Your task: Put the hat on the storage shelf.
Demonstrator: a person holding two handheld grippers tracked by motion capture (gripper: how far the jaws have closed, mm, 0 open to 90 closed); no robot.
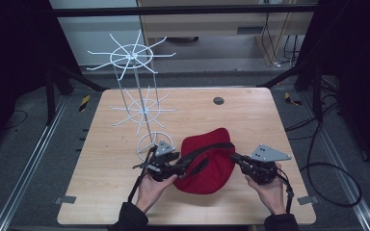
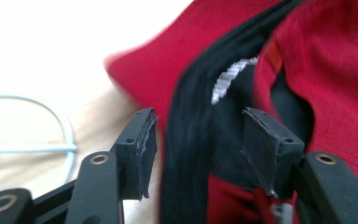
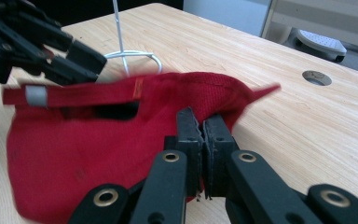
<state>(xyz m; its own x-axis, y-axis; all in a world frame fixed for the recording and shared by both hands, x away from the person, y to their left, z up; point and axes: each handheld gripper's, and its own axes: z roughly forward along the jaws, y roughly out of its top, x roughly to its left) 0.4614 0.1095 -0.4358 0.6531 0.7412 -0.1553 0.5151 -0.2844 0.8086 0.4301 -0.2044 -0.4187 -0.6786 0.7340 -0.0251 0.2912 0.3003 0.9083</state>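
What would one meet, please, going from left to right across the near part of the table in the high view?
Left hand-held gripper → red cap → right hand-held gripper. The white wire rack stands farther back, so it is left out of the order.

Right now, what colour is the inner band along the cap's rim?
Black, against the red fabric cap; the inner sweatband shows best in the left gripper view.

One red cap (image 1: pixel 206 161) lies on the tabletop (image 1: pixel 250 115), beside one white wire rack (image 1: pixel 136 91). Two grippers, one left (image 1: pixel 180 168) and one right (image 1: pixel 235 157), flank the cap.
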